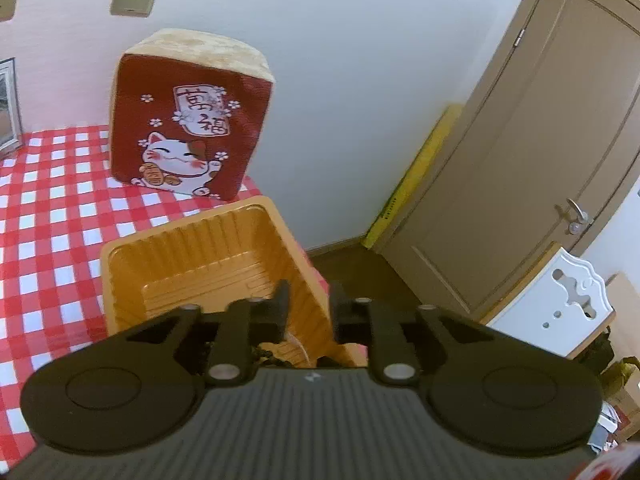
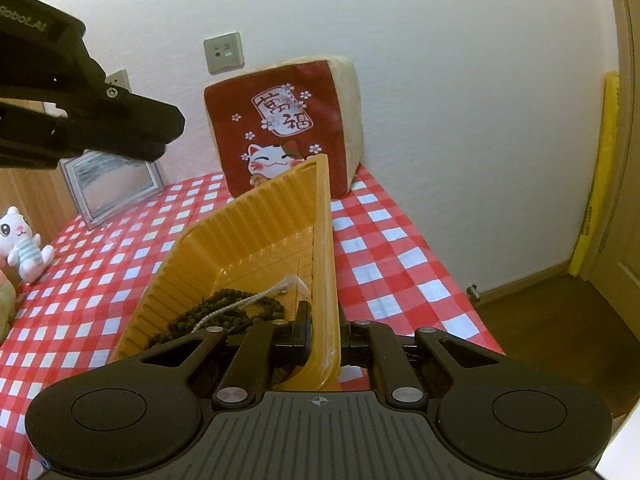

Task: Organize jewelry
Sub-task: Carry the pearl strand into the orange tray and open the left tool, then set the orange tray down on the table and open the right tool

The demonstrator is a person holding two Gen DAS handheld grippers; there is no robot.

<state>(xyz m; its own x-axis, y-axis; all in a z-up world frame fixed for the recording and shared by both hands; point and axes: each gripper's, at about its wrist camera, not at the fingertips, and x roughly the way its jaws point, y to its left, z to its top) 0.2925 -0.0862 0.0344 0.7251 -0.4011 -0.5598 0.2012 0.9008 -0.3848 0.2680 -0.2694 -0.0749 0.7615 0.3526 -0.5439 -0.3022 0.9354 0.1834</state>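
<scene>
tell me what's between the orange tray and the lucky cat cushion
Only bare checked tablecloth: the left wrist view shows a clear strip between the orange tray and the lucky cat cushion.

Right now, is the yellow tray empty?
No, a dark bead necklace with a pale cord lies in the tray, whose side wall the right gripper pinches.

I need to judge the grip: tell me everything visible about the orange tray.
The orange tray looks like thin glossy plastic, rectangular, with ribbed walls and a flat rim. It is tilted on the checked cloth, one long wall raised. The right gripper is shut on that wall near a corner. Inside lie dark beads on a pale cord.
</scene>
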